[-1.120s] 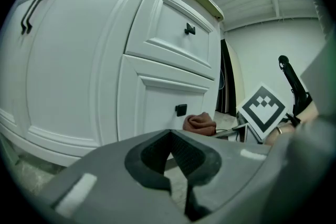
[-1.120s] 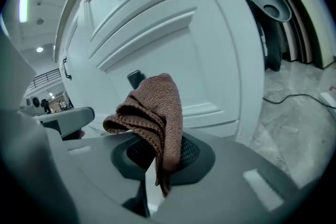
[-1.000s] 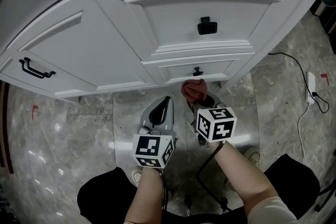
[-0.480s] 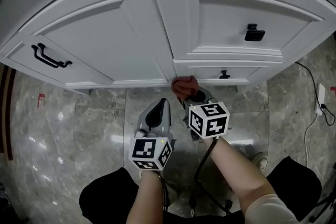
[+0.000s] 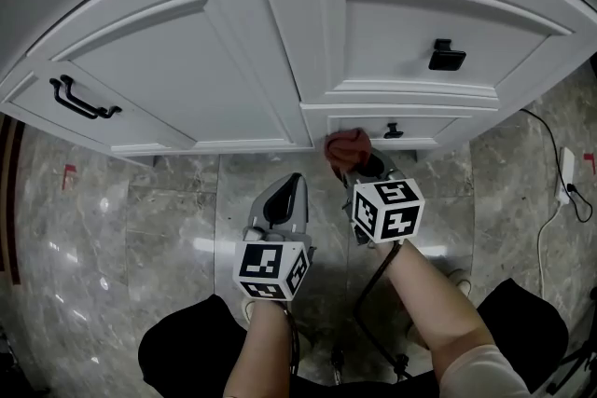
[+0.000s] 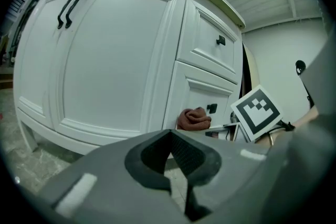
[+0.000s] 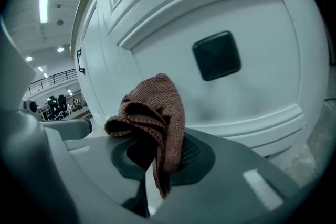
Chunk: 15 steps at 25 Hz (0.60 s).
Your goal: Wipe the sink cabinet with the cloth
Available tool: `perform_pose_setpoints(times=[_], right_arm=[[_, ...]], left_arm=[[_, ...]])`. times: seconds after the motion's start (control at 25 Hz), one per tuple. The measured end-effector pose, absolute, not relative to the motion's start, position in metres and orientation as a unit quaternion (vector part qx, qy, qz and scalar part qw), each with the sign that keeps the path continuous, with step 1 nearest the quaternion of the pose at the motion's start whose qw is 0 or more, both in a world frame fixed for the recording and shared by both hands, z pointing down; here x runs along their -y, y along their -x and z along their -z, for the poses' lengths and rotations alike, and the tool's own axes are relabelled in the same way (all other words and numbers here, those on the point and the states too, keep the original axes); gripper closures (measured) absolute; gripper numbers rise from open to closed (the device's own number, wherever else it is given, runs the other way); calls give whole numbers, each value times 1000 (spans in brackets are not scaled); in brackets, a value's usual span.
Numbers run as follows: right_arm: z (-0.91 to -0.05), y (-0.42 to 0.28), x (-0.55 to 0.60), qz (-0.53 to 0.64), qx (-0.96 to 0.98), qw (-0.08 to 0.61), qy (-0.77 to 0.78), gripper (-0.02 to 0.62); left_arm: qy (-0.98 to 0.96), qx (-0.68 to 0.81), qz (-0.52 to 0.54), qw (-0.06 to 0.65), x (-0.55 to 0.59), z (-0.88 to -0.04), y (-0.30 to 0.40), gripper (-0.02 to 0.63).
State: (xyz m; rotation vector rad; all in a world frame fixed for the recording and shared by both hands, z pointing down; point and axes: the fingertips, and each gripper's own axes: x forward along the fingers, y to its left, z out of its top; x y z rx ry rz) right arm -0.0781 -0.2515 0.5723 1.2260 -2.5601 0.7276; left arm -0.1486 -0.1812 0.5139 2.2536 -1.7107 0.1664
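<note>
A reddish-brown cloth (image 5: pixel 348 144) is bunched between the jaws of my right gripper (image 5: pixel 356 165), which is shut on it. The cloth (image 7: pixel 152 113) sits against the lower drawer front of the white sink cabinet (image 5: pixel 280 42), just left of the small black knob (image 7: pixel 216 55). In the left gripper view the cloth (image 6: pixel 193 119) shows at the cabinet's lower drawer. My left gripper (image 5: pixel 283 203) hangs below the cabinet door, shut with nothing in it, and is apart from the cabinet (image 6: pixel 115 60).
The cabinet has a black bar handle (image 5: pixel 76 98) on its left door and a square black knob (image 5: pixel 445 55) on the upper drawer. Grey marble floor (image 5: pixel 121 228) lies below. A white power strip with a cord (image 5: pixel 569 172) lies at the right.
My right gripper has carried the cloth to the right along the lower drawer front, toward the small knob. The left gripper has barely moved.
</note>
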Motion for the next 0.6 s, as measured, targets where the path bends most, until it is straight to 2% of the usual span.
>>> perform_pose_setpoints(times=[0.6], right_arm=[[-570, -8, 263, -276, 835, 90, -467, 514]], left_arm=[[-806, 568, -67, 153, 187, -517, 102, 605]])
